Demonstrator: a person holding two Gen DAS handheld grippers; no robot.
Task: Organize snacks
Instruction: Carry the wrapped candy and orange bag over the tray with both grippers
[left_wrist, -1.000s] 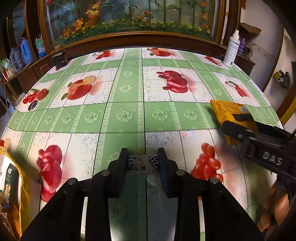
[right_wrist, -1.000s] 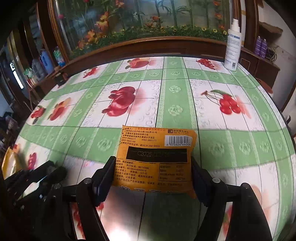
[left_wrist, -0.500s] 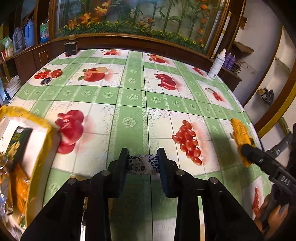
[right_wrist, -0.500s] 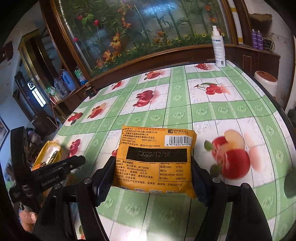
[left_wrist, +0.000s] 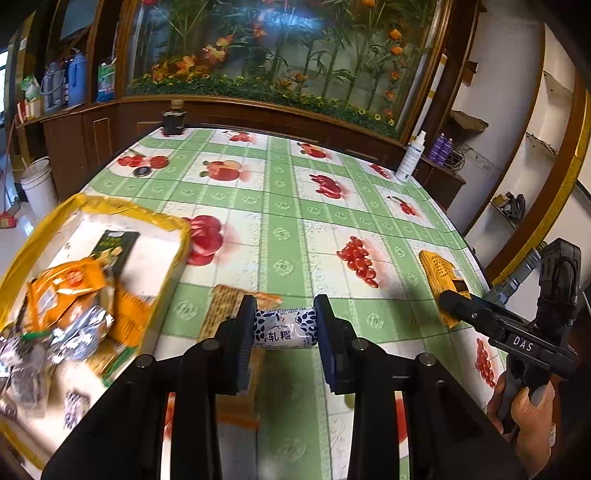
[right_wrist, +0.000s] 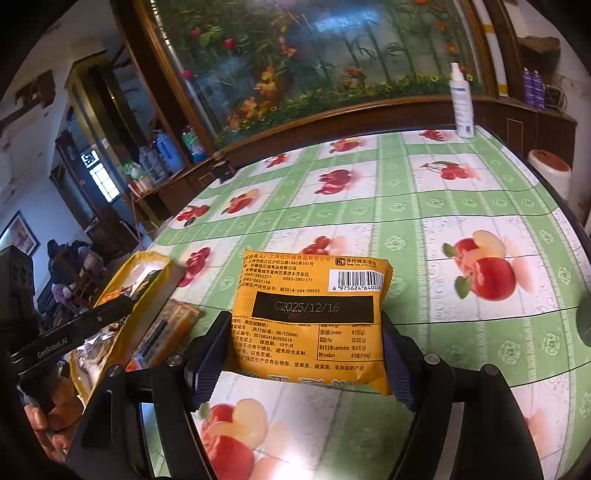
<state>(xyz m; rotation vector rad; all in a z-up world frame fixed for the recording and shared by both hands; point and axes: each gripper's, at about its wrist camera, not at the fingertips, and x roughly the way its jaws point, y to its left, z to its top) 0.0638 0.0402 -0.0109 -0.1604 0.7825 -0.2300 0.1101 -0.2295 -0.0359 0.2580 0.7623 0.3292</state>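
Observation:
My left gripper is shut on a small blue-and-white wrapped candy, held above the table. My right gripper is shut on a flat orange snack packet, which also shows in the left wrist view. A yellow-rimmed tray at the left holds several snack packets; it also shows in the right wrist view. A brown cracker packet lies on the table beside the tray, just under and left of the candy.
The round table has a green and white fruit-print cloth. A white spray bottle stands at its far right edge. A dark jar stands at the far edge. A wooden cabinet with a flower display runs behind.
Both grippers have lifted and swung left toward the tray, each still holding its snack. The tray and cracker packet have come into view.

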